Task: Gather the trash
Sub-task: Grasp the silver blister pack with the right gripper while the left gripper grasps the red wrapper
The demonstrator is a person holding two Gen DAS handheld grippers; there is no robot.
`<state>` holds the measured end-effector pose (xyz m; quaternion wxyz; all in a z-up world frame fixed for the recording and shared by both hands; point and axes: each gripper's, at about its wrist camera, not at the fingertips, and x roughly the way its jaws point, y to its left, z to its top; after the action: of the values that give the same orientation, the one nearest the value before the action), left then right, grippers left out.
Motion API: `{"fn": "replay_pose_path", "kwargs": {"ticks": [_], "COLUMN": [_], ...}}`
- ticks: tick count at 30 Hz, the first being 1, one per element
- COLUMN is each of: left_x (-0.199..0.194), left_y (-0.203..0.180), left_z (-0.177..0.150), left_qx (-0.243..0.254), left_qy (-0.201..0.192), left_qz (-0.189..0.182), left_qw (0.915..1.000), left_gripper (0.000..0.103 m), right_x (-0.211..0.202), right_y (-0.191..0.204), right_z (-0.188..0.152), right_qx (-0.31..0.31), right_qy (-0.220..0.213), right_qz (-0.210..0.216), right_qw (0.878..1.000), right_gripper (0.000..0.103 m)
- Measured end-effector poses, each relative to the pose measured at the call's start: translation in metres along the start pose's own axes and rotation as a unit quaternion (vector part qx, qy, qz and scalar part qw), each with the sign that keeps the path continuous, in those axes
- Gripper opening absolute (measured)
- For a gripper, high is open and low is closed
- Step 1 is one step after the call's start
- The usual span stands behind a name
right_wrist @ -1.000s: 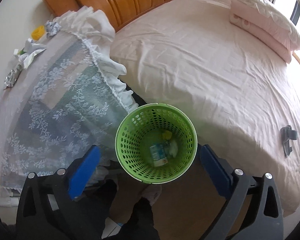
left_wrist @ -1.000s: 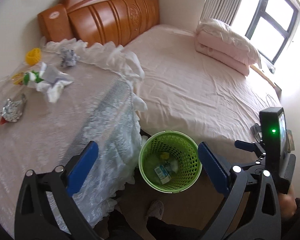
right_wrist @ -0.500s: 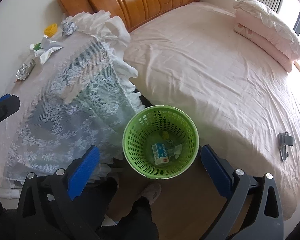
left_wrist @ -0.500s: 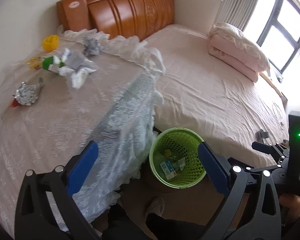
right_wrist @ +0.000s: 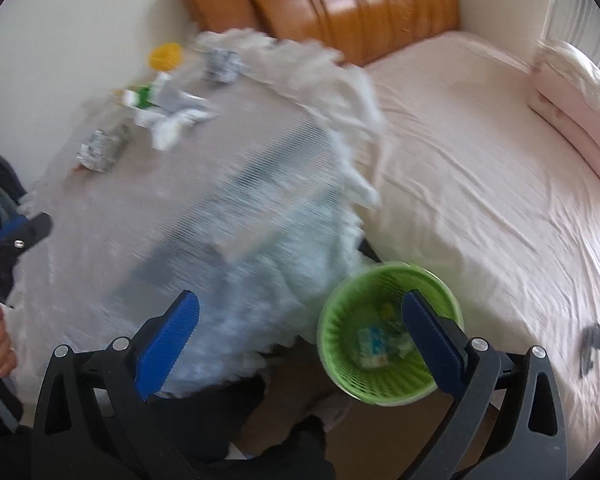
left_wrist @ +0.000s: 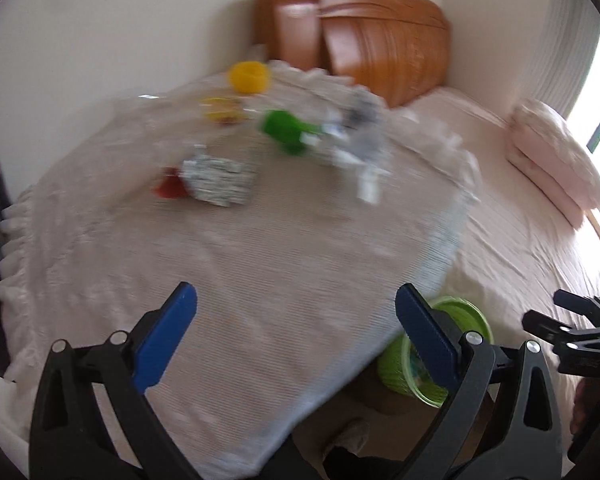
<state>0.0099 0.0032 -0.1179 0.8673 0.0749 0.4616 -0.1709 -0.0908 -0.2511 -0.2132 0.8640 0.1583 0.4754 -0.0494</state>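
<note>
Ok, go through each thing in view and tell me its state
Left hand-held gripper: open, empty.
Right hand-held gripper: open, empty.
Green plastic mesh bin: upright on the floor, some trash inside.
Crumpled silver foil wrapper: lying on the lace-covered table.
Green-and-white crumpled packet: lying on the table.

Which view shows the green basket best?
The right wrist view: the green basket shows its whole rim and the trash inside. In the left wrist view it is low, blurred and partly hidden behind the left gripper.

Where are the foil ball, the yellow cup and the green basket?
foil ball [left_wrist: 218, 182]: left wrist view, crumpled middle.
yellow cup [left_wrist: 249, 77]: left wrist view, its side wall.
green basket [right_wrist: 340, 354]: right wrist view, inner mesh wall.
</note>
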Motion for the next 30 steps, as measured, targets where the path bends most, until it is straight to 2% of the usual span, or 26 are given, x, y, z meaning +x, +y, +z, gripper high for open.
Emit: {"fn": "replay_pose_path", "kwargs": {"ticks": [7, 11, 14, 19, 24, 26, 28, 30], "left_x": [0.005, 0.010, 0.016, 0.025, 0.034, 0.038, 0.040, 0.041], "left_y": [0.084, 0.129, 0.153, 0.180, 0.193, 0.194, 0.193, 0.192], "left_z": [0.015, 0.018, 0.019, 0.021, 0.026, 0.029, 0.032, 0.036], "left_qx": [-0.028, -0.043, -0.056, -0.079, -0.078, -0.070, -0.066, -0.063], "left_qy": [-0.016, -0.016, -0.012, 0.000, 0.007, 0.007, 0.005, 0.003], "left_qz": [0.040, 0.052, 0.050, 0.033, 0.013, 0.009, 0.005, -0.002], "left_qw": [0.9987, 0.9976, 0.9971, 0.9963, 0.9968, 0.9975, 0.9978, 0.9980], "left_gripper": [0.095, 0.095, 0.095, 0.095, 0.095, 0.095, 0.095, 0.095], "right_x": [0.016, 0.044, 0.082, 0.130, 0.158, 0.169, 0.175, 0.176], "right_y": [0.108, 0.168, 0.204, 0.232, 0.258, 0.262, 0.258, 0.254], "right_z": [0.051, 0.084, 0.117, 0.149, 0.161, 0.162, 0.160, 0.159], "right_qx": [-0.064, -0.066, -0.023, 0.068, 0.068, 0.062, 0.067, 0.068], "right_qy": [-0.011, -0.007, 0.004, 0.018, 0.014, 0.023, 0.035, 0.031], "right_qz": [0.070, 0.106, 0.095, 0.077, 0.024, 0.000, -0.003, -0.002], "right_qw": [0.995, 0.992, 0.995, 0.995, 0.997, 0.998, 0.997, 0.997], "right_gripper": [0.101, 0.100, 0.100, 0.100, 0.099, 0.089, 0.078, 0.075]}}
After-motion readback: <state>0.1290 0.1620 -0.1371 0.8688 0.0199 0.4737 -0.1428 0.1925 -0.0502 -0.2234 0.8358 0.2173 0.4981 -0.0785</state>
